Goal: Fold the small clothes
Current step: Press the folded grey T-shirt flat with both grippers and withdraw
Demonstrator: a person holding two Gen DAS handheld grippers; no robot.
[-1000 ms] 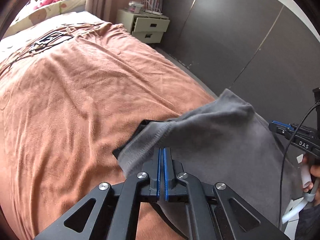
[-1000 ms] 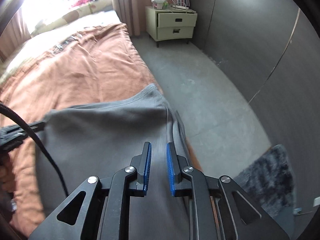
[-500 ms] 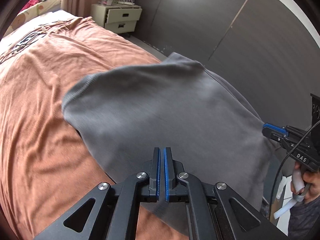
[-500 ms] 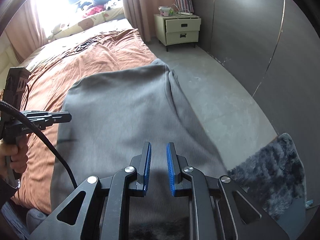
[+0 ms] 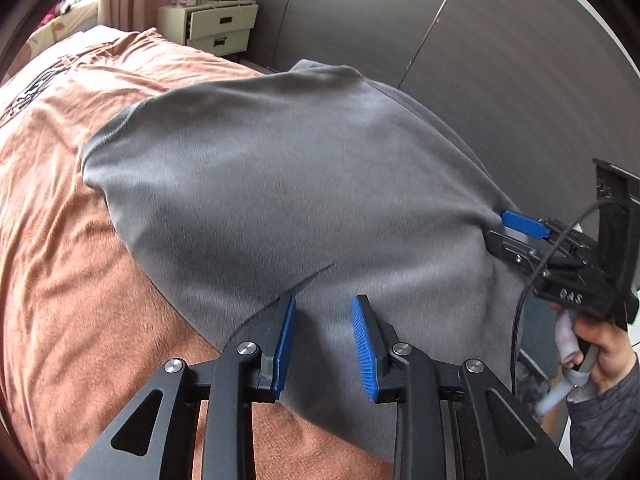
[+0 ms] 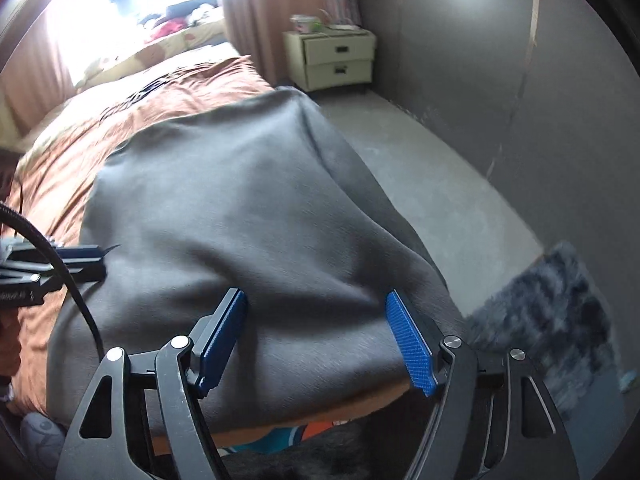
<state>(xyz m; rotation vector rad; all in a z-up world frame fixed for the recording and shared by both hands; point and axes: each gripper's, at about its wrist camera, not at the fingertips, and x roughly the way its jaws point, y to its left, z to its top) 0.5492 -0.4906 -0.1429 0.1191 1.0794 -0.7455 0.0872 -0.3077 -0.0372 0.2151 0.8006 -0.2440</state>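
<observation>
A grey garment lies spread over the near corner of the bed, on an orange-brown blanket. Its right side hangs past the bed edge. My left gripper is open over the garment's near left edge, with nothing between its blue pads. My right gripper is wide open above the near right part of the grey garment, also holding nothing. The right gripper shows at the garment's right edge in the left wrist view. The left gripper shows at its left edge in the right wrist view.
A cream nightstand stands at the far end beside the bed. Dark wardrobe panels run along the right. Grey floor lies between bed and wall, with a dark shaggy rug. A hand holds the right tool.
The grey garment was swung forward and spread flat on the bed. The left gripper, shut on its edge before, has opened and let go. The right gripper's jaws have opened much wider.
</observation>
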